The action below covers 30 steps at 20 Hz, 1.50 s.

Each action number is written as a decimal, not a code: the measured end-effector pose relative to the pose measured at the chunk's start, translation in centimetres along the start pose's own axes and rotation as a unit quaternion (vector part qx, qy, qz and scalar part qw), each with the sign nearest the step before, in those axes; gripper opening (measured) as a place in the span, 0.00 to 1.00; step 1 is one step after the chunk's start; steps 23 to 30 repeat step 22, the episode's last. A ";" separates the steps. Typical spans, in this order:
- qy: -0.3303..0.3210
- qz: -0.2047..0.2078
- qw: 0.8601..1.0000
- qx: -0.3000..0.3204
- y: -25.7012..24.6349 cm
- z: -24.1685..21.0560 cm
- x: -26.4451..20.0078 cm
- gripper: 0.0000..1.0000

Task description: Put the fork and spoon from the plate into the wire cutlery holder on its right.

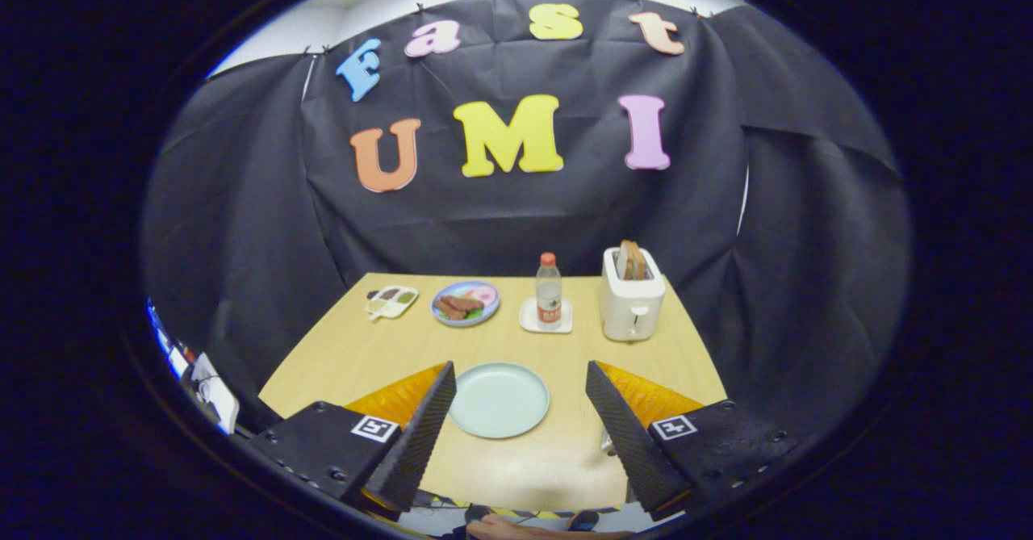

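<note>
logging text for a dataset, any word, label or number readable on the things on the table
Bottle label: too small to read.
Square tags on the open gripper, whose fingers flank the green plate: coded patterns, no words.
Toaster: no text visible.

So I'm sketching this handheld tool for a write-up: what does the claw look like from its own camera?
The claw has two black fingers with ribbed, wedge-shaped inner faces. An orange panel backs each finger on the outer side. Each finger sits on a black block with screws, and each block carries a small square black-and-white marker. The fingers stand open, with nothing between them but a pale green plate on the table.
</note>
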<state>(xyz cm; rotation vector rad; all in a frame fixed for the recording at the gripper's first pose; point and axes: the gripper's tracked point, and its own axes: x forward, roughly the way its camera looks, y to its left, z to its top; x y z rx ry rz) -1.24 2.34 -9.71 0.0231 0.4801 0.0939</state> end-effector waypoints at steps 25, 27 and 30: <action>-0.172 -0.044 0.983 -0.055 3.2 7.4 -2.5 0.95; -0.172 -0.044 0.983 -0.055 3.2 7.4 -2.5 0.95; -0.172 -0.044 0.983 -0.055 3.2 7.4 -2.5 0.95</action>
